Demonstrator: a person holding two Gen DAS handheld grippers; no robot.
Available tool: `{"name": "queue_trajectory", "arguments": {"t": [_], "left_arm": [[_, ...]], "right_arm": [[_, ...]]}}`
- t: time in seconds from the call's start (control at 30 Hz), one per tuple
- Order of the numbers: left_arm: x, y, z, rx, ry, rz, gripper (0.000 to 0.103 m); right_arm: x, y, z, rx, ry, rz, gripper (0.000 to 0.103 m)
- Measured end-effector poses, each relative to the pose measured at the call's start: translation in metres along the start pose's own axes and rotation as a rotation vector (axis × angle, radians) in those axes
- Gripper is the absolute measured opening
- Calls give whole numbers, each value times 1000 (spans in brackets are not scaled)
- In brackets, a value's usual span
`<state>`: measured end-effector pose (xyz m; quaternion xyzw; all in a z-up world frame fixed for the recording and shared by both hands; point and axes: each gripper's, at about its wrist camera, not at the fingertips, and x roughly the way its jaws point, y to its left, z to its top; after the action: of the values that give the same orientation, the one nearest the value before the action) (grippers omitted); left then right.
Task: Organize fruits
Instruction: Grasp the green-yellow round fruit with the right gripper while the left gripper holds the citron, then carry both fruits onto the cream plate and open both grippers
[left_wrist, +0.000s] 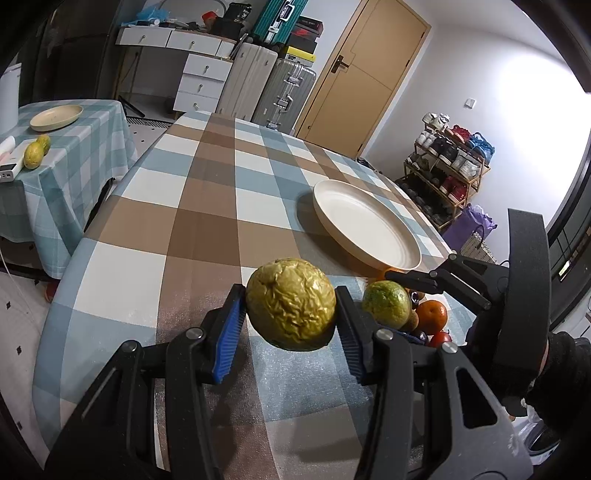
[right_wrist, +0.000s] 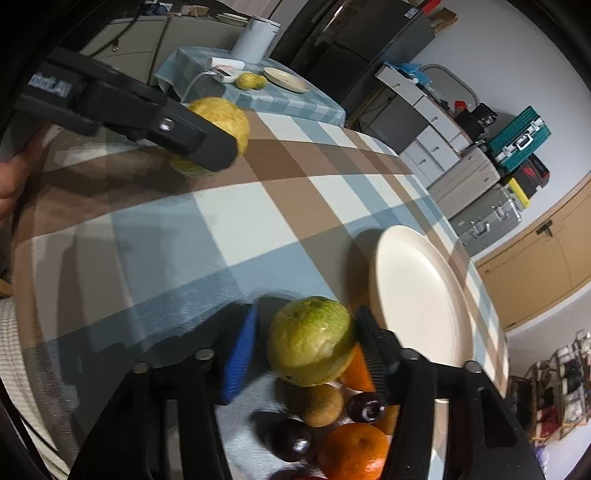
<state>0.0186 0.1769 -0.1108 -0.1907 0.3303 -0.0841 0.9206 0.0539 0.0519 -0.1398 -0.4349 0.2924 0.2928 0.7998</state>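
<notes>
Holding a wrinkled yellow-green fruit (left_wrist: 291, 303) clear of the tablecloth (left_wrist: 207, 192), my left gripper (left_wrist: 291, 314) has both blue pads pressed against its sides; the grasp looks firm, though the puckered skin may give under pressure and let it slip. Just past it at two o'clock in the left view lies the fruit pile (left_wrist: 417, 314); my right gripper (right_wrist: 308, 343) straddles the top piece, a smoother green-yellow fruit (right_wrist: 310, 339). Its right-hand pad seems to touch the rind while the blue pad (right_wrist: 240, 354) stands off with a sliver of gap, so I judge it not yet clamped; that side of the picture is blurred, so I am not certain.

Below that fruit in the right view, toward six o'clock, sit a brown kiwi (right_wrist: 323, 404), two dark plums (right_wrist: 291, 439) and an orange (right_wrist: 352, 450); if I lift with a one-sided grip the green fruit could roll out and scatter these across the cloth or off the table edge.

Farther on, at one o'clock in the left view, the cream plate (left_wrist: 365, 229) lies bare and shallow-rimmed; a round fruit dropped from any height may roll straight off it. Far off at ten o'clock a side table (left_wrist: 66, 147) carries another plate (left_wrist: 55, 116) and two small yellow fruits (left_wrist: 35, 153).
</notes>
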Motion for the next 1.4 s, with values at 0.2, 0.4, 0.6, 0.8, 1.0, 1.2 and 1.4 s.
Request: {"name": "queue_trajectory", "arguments": {"t": [0.2, 0.4, 0.6, 0.8, 1.0, 1.2, 1.4], "left_arm": [[2, -1, 0, 1, -2, 6, 45], [3, -3, 2, 3, -6, 8, 45], [2, -7, 5, 13, 0, 10, 45], [9, -16, 11, 29, 18, 21, 45], [22, -36, 18, 59, 30, 23, 45], [38, -56, 33, 93, 36, 34, 45], [61, -81, 58, 128, 22, 30, 45]], "right_arm": [[-1, -4, -1, 22, -12, 11, 48], [-2, -8, -3, 56, -33, 19, 48], [-6, -19, -3, 125, -64, 40, 48], [-16, -30, -5, 202, -128, 71, 48], [-31, -52, -8, 333, -229, 135, 48], [-50, -88, -15, 488, -341, 170, 48], [-61, -127, -32, 612, -381, 190, 48]]}}
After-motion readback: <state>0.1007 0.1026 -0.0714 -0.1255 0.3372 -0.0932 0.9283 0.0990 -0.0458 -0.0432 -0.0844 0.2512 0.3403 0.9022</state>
